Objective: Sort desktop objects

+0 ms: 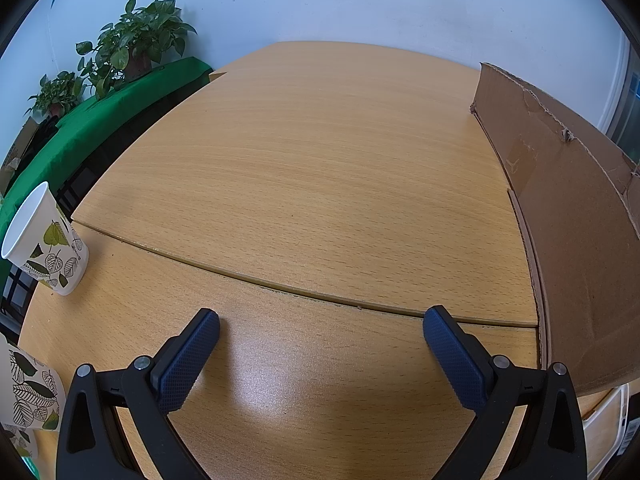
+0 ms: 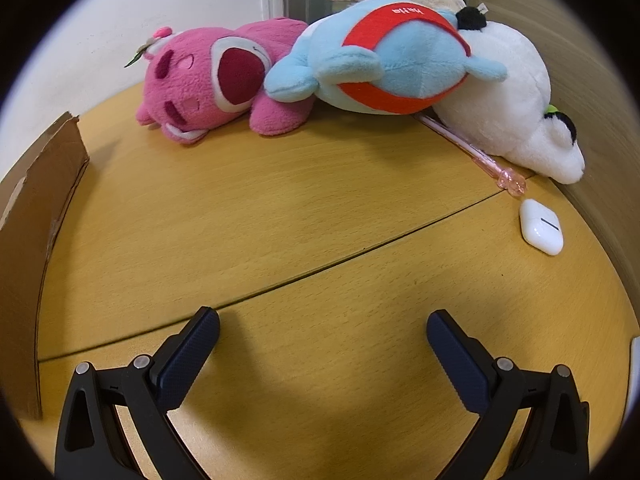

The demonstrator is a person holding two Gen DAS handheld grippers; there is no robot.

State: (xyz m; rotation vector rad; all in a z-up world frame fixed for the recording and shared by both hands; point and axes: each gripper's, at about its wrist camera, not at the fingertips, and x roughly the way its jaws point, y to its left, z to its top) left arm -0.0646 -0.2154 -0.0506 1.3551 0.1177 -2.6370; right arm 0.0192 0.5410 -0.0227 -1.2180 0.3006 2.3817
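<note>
In the right wrist view a pink plush bear (image 2: 208, 80), a light blue plush with a red band (image 2: 392, 56) and a white plush (image 2: 516, 96) lie in a row at the far side of the wooden desk (image 2: 280, 208). A pink pen (image 2: 476, 152) pokes out from under the white plush. A white earbud case (image 2: 541, 226) lies at the right. My right gripper (image 2: 322, 334) is open and empty, well short of them. In the left wrist view my left gripper (image 1: 320, 330) is open and empty above the desk (image 1: 312, 168). A leaf-printed paper cup (image 1: 46, 242) stands at the left.
A cardboard box wall (image 1: 568, 216) stands at the right of the left wrist view, and it also shows at the left of the right wrist view (image 2: 32, 220). A second leaf-printed cup (image 1: 28, 392) is at the lower left. Potted plants (image 1: 132, 44) stand on a green-covered table behind.
</note>
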